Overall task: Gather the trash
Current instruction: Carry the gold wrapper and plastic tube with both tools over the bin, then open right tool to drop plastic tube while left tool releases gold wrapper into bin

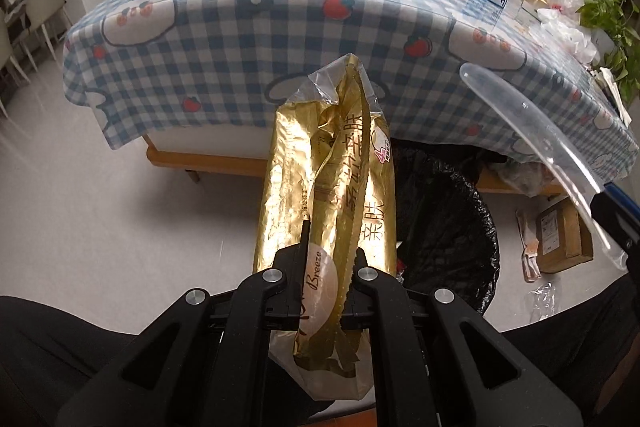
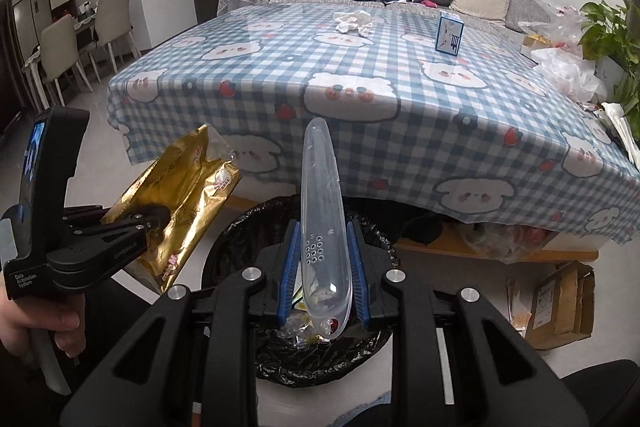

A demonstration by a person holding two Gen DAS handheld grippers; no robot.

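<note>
Trash is held in both sets of tongs above a bin lined with a black bag (image 2: 248,247), which stands on the floor just in front of the surface (image 2: 360,75). A gold foil wrapper (image 1: 320,187) is pinched by the left tongs (image 1: 326,267), whose jaws are pressed together on its lower part; the wrapper stands up from them, its torn clear end uppermost. A clear plastic case (image 2: 322,211), long and rounded, is clamped between the blue pads (image 2: 289,267) of the right tongs (image 2: 324,267) and is pointed up and away over the bin's mouth. More scraps are seen inside the bin beneath it. On the checked cloth a small blue-and-white carton (image 2: 449,35) and some crumpled white tissue (image 2: 354,21) are left lying well apart. A cardboard box (image 2: 560,307) is seen on the floor beside the bin.
</note>
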